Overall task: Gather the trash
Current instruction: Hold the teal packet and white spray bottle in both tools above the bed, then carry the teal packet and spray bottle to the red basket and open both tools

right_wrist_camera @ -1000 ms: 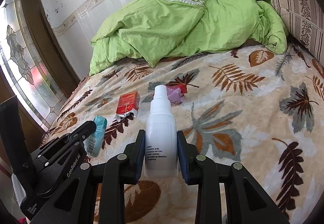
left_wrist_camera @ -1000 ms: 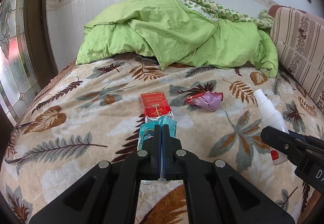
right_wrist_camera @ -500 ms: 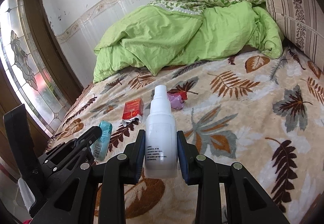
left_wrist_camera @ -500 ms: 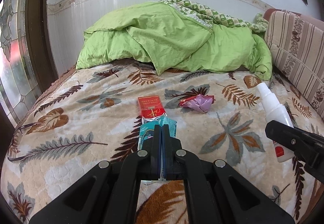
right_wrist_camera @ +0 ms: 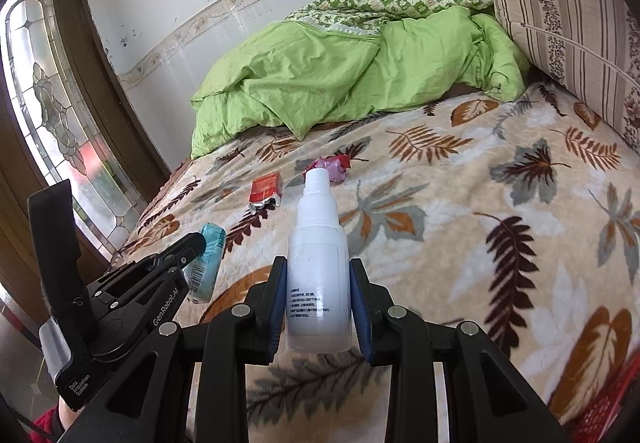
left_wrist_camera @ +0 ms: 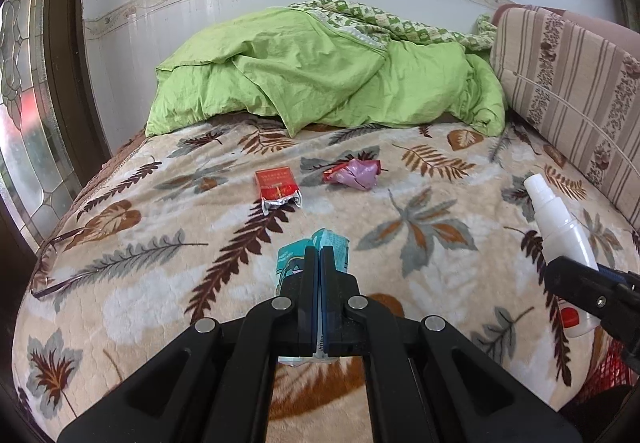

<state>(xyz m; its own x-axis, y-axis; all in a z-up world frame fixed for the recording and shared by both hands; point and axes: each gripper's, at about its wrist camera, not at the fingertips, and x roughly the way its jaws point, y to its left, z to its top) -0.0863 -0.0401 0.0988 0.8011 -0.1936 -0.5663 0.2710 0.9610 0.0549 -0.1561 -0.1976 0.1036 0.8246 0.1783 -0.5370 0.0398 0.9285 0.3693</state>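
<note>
My left gripper (left_wrist_camera: 319, 255) is shut on a flat teal packet (left_wrist_camera: 332, 245), held above the leaf-patterned blanket (left_wrist_camera: 420, 179); the packet also shows in the right wrist view (right_wrist_camera: 208, 263). My right gripper (right_wrist_camera: 318, 275) is shut on a white spray bottle (right_wrist_camera: 318, 267), upright between the pads; the bottle also shows in the left wrist view (left_wrist_camera: 560, 227). A red cigarette pack (left_wrist_camera: 277, 187) and a crumpled purple and red wrapper (left_wrist_camera: 354, 173) lie on the blanket further in. Both also show in the right wrist view: the pack (right_wrist_camera: 265, 190) and the wrapper (right_wrist_camera: 334, 167).
A green quilt (left_wrist_camera: 328, 83) is heaped at the far end of the bed. A striped headboard cushion (left_wrist_camera: 568, 83) stands along the right side. A stained-glass door (right_wrist_camera: 52, 115) is at the left. Something red (left_wrist_camera: 612, 371) shows at the lower right edge.
Both grippers have pulled back and up from the bed with their loads; the pack and wrapper now look farther away and more wall shows.
</note>
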